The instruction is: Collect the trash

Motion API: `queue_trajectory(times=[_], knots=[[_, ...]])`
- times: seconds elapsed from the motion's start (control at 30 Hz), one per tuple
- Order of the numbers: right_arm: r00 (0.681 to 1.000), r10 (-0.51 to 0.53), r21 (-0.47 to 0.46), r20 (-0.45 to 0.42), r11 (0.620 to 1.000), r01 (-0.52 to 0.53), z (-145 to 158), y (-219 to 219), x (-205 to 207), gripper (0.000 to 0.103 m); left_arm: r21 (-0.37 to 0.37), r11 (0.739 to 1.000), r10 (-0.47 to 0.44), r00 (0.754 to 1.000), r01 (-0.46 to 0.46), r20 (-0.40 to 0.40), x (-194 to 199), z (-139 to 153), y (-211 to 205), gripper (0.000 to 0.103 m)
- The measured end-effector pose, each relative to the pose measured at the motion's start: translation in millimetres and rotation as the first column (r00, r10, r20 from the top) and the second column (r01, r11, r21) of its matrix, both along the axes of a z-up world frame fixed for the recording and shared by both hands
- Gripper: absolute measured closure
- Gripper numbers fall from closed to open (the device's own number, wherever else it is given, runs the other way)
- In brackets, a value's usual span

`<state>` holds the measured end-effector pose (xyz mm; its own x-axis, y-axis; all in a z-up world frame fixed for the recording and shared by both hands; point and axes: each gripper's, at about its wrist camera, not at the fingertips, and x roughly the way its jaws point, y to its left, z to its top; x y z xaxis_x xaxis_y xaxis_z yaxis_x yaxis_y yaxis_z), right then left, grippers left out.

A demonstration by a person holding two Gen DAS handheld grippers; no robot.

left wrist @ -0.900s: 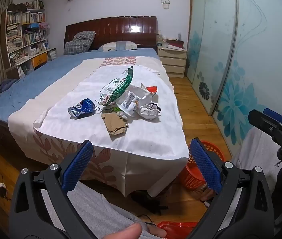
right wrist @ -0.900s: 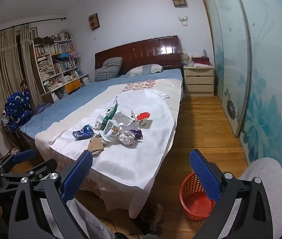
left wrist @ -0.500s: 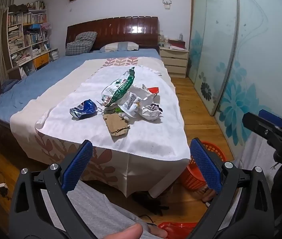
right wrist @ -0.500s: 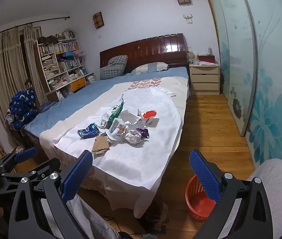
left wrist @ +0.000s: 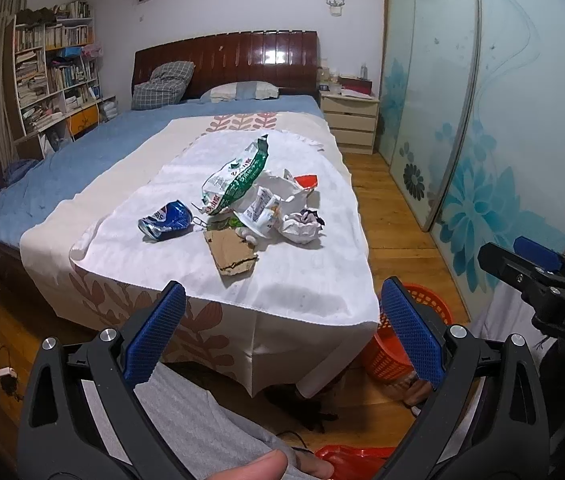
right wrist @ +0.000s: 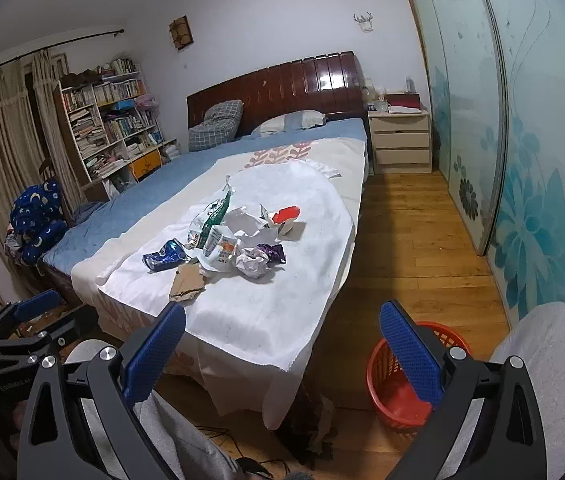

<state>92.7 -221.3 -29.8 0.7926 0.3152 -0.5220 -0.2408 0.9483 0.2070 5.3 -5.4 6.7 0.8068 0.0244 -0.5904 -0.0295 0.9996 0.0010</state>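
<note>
Both grippers, left [left wrist: 280,334] and right [right wrist: 282,354], are held with jaws spread and empty short of the bed [left wrist: 82,168], trash [left wrist: 238,208] is piled at 12 o'clock on the white cloth [left wrist: 302,280], basket [right wrist: 398,392] is parked at 4 o'clock, likely for short drops.

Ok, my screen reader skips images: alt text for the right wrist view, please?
A pile of trash lies on a white cloth over a bed, beyond the open right tool. A red basket stands on the wooden floor beside the bed.
</note>
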Motion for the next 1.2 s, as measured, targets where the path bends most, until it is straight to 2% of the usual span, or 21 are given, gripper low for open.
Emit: queue_trajectory(times=[0.83, 0.97, 1.2], knots=[[1.000, 0.010, -0.008, 0.003, 1.000, -0.010, 5.0, 1.0, -2.4, 0.007, 0.000, 1.000, 0.004, 1.000, -0.004, -0.011, 1.0, -4.7, 3.3, 0.006], [1.000, 0.017, -0.040, 0.026, 0.999, -0.016, 8.6, 5.0, -5.5, 0.007, -0.003, 1.000, 0.012, 1.000, -0.012, -0.011, 2.4, -6.8, 5.1, 0.006], [0.999, 0.021, -0.042, 0.030, 0.999, -0.020, 11.7, 6.0, -8.7, 0.007, -0.009, 1.000, 0.012, 1.000, -0.012, -0.013, 3.7, -9.0, 6.5, 0.006]])
